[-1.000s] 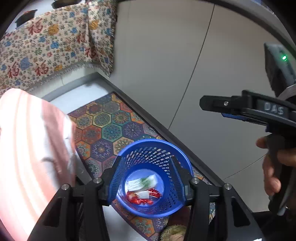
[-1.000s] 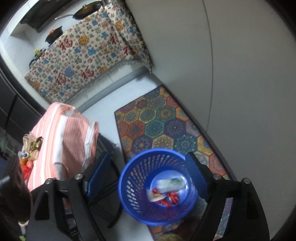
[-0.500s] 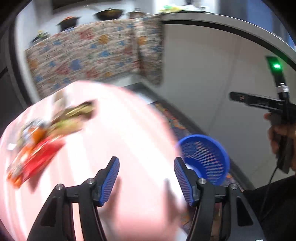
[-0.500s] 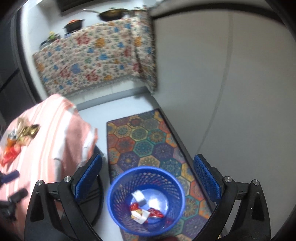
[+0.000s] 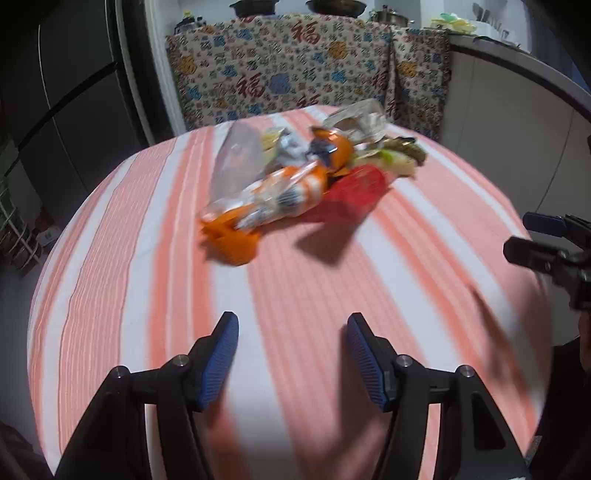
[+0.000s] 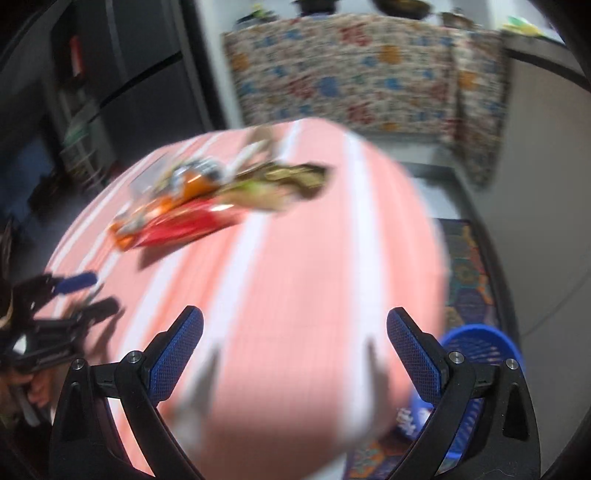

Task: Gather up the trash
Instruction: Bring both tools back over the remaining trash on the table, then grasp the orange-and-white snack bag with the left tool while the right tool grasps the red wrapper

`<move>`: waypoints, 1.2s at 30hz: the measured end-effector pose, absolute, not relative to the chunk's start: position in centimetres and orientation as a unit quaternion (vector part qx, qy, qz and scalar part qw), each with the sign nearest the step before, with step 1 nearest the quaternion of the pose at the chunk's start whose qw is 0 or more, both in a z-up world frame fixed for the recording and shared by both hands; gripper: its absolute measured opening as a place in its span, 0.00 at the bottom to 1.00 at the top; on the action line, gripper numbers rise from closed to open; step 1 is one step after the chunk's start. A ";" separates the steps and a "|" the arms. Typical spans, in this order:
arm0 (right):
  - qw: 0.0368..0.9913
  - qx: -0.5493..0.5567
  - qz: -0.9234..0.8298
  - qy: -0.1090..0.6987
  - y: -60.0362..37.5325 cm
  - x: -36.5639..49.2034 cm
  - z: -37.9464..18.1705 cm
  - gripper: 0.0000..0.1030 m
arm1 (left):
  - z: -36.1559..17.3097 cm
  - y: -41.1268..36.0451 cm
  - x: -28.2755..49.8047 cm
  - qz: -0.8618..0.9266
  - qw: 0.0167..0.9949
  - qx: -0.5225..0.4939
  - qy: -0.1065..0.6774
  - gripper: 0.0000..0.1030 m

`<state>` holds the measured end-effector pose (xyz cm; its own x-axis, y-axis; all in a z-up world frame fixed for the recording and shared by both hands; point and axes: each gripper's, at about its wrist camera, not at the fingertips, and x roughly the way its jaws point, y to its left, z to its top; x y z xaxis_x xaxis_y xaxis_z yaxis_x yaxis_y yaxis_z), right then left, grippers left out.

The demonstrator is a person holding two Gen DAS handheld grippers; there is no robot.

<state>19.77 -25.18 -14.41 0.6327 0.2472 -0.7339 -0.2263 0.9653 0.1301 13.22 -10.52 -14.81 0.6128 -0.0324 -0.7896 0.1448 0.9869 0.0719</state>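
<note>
The left gripper [image 5: 291,354] was wide open and held nothing. The right gripper [image 6: 295,354] was wide open and empty too. Both hung over the striped tablecloth [image 5: 303,280]. The pile of wrappers [image 5: 299,181] lay on the far part. The blue basket [image 6: 480,343] sat on the floor beside the table.

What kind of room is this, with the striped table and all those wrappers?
Most likely a home kitchen or dining corner. Dark cooking pots sit on a counter draped in patterned floral cloth, and crumpled snack wrappers lie on a pink-and-white striped tablecloth.
</note>
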 end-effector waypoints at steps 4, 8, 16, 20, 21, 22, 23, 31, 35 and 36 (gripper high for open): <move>0.895 -0.019 0.134 0.425 -21.4 20.7 -16.4 0.97 | -14.9 -8.0 13.5 -0.063 0.894 0.024 0.443 0.72; 0.891 -0.047 0.130 0.432 -19.6 21.0 -18.0 0.98 | -14.8 -7.6 14.6 -0.076 0.892 0.028 0.445 0.73; 0.890 -0.047 0.137 0.432 -19.7 20.7 -17.9 0.99 | -14.1 -5.5 19.3 -0.128 0.886 0.079 0.438 0.73; 0.890 -0.047 0.139 0.431 -19.7 20.6 -17.9 1.00 | -13.9 -5.6 21.6 -0.159 0.878 0.099 0.441 0.73; 0.890 -0.047 0.139 0.432 -19.7 20.6 -17.9 1.00 | -13.9 -5.9 22.1 -0.169 0.874 0.109 0.442 0.73; 0.890 -0.047 0.139 0.432 -19.7 20.6 -17.9 1.00 | -14.0 -6.2 22.5 -0.175 0.873 0.119 0.441 0.73; 0.890 -0.047 0.139 0.432 -19.7 20.5 -17.9 1.00 | -14.1 -6.6 22.8 -0.180 0.871 0.131 0.437 0.73; 0.890 -0.047 0.139 0.431 -19.7 20.6 -17.8 1.00 | -14.6 -7.7 22.8 -0.224 0.863 0.141 0.429 0.42; 0.890 -0.047 0.139 0.431 -19.7 20.6 -17.8 1.00 | -14.4 -7.3 20.1 -0.199 0.875 0.115 0.427 0.42; 0.890 -0.047 0.139 0.431 -19.7 20.6 -17.8 1.00 | -14.5 -7.3 18.9 -0.182 0.878 0.107 0.430 0.42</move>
